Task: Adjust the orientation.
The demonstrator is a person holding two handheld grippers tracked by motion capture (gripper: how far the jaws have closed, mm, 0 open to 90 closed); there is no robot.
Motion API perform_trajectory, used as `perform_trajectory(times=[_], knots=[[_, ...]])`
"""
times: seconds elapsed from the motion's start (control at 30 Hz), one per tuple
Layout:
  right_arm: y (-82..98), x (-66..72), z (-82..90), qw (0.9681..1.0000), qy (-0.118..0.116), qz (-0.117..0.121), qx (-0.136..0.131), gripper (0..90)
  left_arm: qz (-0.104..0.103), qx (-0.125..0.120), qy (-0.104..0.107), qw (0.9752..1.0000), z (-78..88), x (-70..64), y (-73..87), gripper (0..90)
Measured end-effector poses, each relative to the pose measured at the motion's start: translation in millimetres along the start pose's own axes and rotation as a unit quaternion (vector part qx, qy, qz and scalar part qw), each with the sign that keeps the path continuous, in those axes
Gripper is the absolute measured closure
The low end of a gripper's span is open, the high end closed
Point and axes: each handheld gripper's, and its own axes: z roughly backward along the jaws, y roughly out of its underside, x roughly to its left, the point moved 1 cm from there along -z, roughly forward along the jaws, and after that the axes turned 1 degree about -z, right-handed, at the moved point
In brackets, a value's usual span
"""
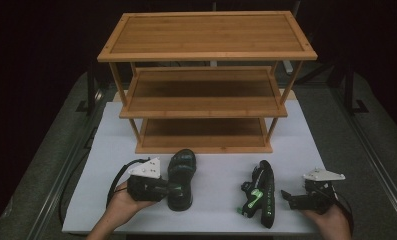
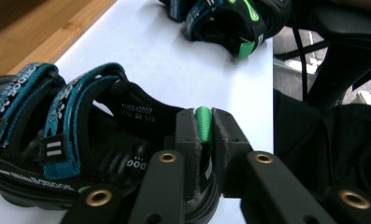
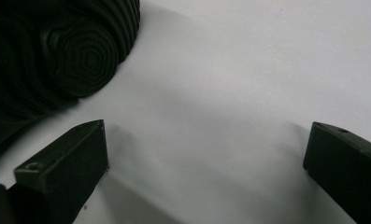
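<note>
**Left gripper clamped on sandal heel loop, right gripper wide open**

Far side of the table: you have a three-tier bamboo shoe rack (image 1: pixel 206 82), all tiers bare, standing on the far half of the white mat (image 1: pixel 106 150). The mat covers the middle of the grey table (image 1: pixel 36 170).

Near side, left: the upright sandal (image 1: pixel 181 177) sits sole down on the mat, toe toward the rack, just in front of the bottom tier. In the left gripper view its teal straps (image 2: pixel 57 107) cross the foot bed and its green heel loop (image 2: pixel 203 123) stands up at the back.

Near side, right: the second sandal (image 1: pixel 260 197) lies tipped on its side, green strap showing, well apart from the first. In the right gripper view its ribbed black sole (image 3: pixel 57 51) is at far left.

Your left gripper (image 1: pixel 173 187) comes in from the left, level with the mat, at the upright sandal's heel. Its jaws are narrow, pinching the green heel loop between the pads; the sandal's sole looks to rest on the mat.

Your right gripper (image 1: pixel 287 197) sits low at the near right, just beside the tipped sandal, pointing at it but apart. Its jaws stand wide, nothing between them but bare mat.
</note>
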Motion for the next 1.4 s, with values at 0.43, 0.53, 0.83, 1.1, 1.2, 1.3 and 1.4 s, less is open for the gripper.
perform_trajectory(times=[0.43, 0.53, 0.83, 1.1, 1.2, 1.3, 1.4], knots=[[0.0, 0.0, 0.0, 1.0, 0.0, 0.0, 0.0, 0.0, 0.037, -0.007, -0.063, 0.9973, 33.9, 1.8, 18.0, 48.6], [-0.1, 0.0, -0.1, 1.0, 0.0, 0.0, 0.0, 0.0, 0.049, -0.003, -0.088, 0.9949, 42.5, 3.3, 26.2, 40.4], [-0.1, 0.0, -0.1, 1.0, 0.0, 0.0, 0.001, 0.0, 0.085, 0.027, -0.176, 0.9803, 72.4, 14.2, 68.6, 29.9], [-0.3, 0.0, -0.1, 1.0, -0.001, -0.001, 0.001, 0.0, 0.104, 0.039, -0.216, 0.9699, 81.0, 23.0, 85.1, 22.9], [-0.1, -0.1, 0.1, 1.0, -0.001, -0.001, 0.0, 0.0, 0.117, 0.043, -0.225, 0.9664, 79.6, 25.3, 89.4, 17.5], [-0.2, -0.5, 0.1, 1.0, -0.002, -0.002, 0.0, 0.0, 0.12, 0.067, -0.242, 0.9604, 75.6, 27.5, 96.0, 12.0], [-0.3, -1.3, 0.4, 1.0, -0.004, -0.003, -0.001, 0.0, 0.129, 0.089, -0.255, 0.9543, 71.6, 31.9, 104.0, 6.3]])
